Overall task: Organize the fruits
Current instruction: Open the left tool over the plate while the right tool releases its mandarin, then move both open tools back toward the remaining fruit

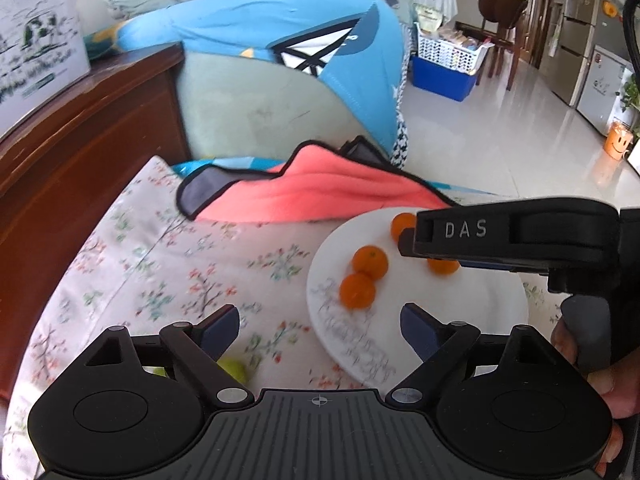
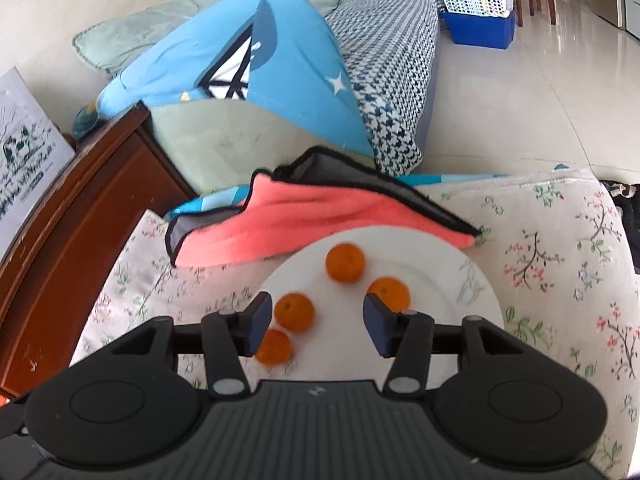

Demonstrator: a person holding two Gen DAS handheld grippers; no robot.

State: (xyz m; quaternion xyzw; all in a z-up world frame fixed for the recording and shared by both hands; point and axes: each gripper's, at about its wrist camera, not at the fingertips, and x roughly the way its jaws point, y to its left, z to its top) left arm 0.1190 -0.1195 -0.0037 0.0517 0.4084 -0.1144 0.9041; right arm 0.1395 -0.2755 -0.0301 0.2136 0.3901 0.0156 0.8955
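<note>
A white plate (image 1: 472, 304) (image 2: 440, 276) lies on a floral cloth and holds several small oranges (image 1: 370, 262) (image 2: 345, 263). A green fruit (image 1: 236, 370) lies on the cloth below my left gripper's left finger. My left gripper (image 1: 320, 328) is open and empty, hovering left of the plate. My right gripper (image 2: 318, 320) is open and empty above the plate, with one orange (image 2: 295, 312) between its fingers and another (image 2: 274, 346) under its left finger. The right gripper also shows from the side in the left wrist view (image 1: 512, 236), over the plate.
A pink and grey folded cloth (image 1: 320, 192) (image 2: 300, 224) lies behind the plate. A dark wooden cabinet (image 1: 80, 140) stands at the left with a white box (image 1: 36, 40) on it. Blue and green bedding (image 2: 248, 80) is behind. Tiled floor at right.
</note>
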